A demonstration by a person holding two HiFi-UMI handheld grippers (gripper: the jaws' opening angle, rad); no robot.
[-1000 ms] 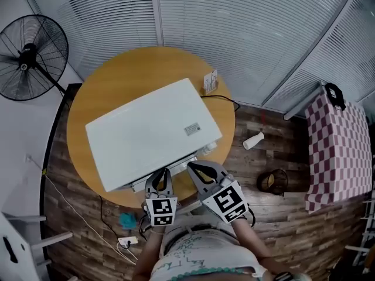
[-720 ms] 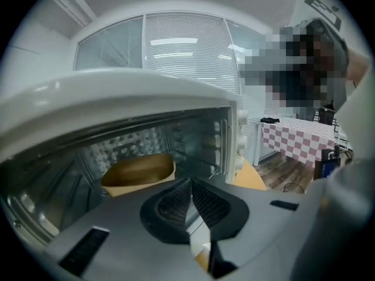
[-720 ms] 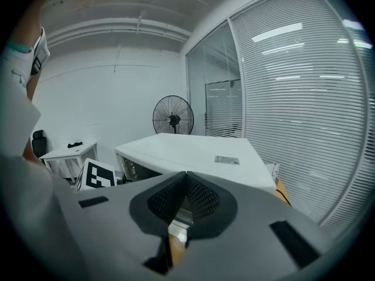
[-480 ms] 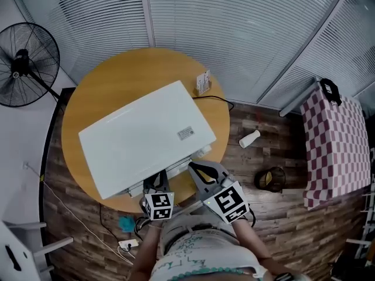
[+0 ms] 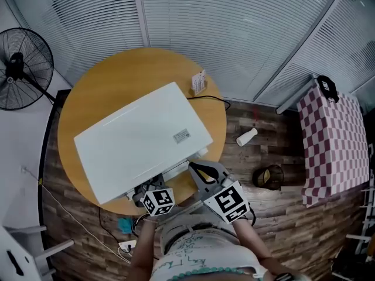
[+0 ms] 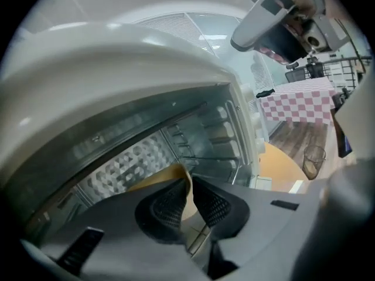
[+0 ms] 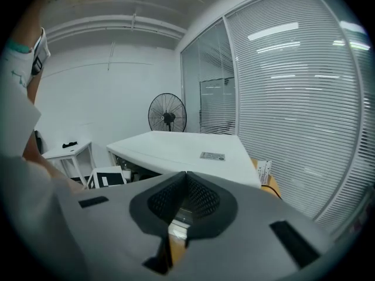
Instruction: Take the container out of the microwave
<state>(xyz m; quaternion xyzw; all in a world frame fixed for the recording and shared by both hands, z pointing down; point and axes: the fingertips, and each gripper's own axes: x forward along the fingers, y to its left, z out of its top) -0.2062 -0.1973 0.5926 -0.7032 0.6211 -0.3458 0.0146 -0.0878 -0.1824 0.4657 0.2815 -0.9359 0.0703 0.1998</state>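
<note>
Overhead, from left to right: a standing fan (image 5: 17, 69), then a round wooden table (image 5: 117, 69) carrying a white microwave (image 5: 140, 139), then wood floor with a fallen white bottle (image 5: 246, 137), a small basket (image 5: 268, 177) and a red checked cloth (image 5: 334, 145).

Both tools are at the microwave's near edge. The left gripper (image 6: 188, 185) reaches into the open cavity. Its jaws are almost together on a thin tan edge, which appears to be the rim of the container (image 6: 164, 176). The container sits on the cavity floor in front of a patterned back wall. The right gripper (image 7: 186, 187) waits outside, just to the right. Its pads meet at the tips and it holds nothing.

The step in hand looks like the pull-out. A thin rim is a weak hold, so the pinch should stay firm and the draw should be level and straight through the opening, clear of the side rails. The free right tool could then steady the far side.

The head view shows only the microwave's white top. Only the left gripper view shows the inside and the container. The right gripper view shows the microwave's top from the side, with the fan behind it.
</note>
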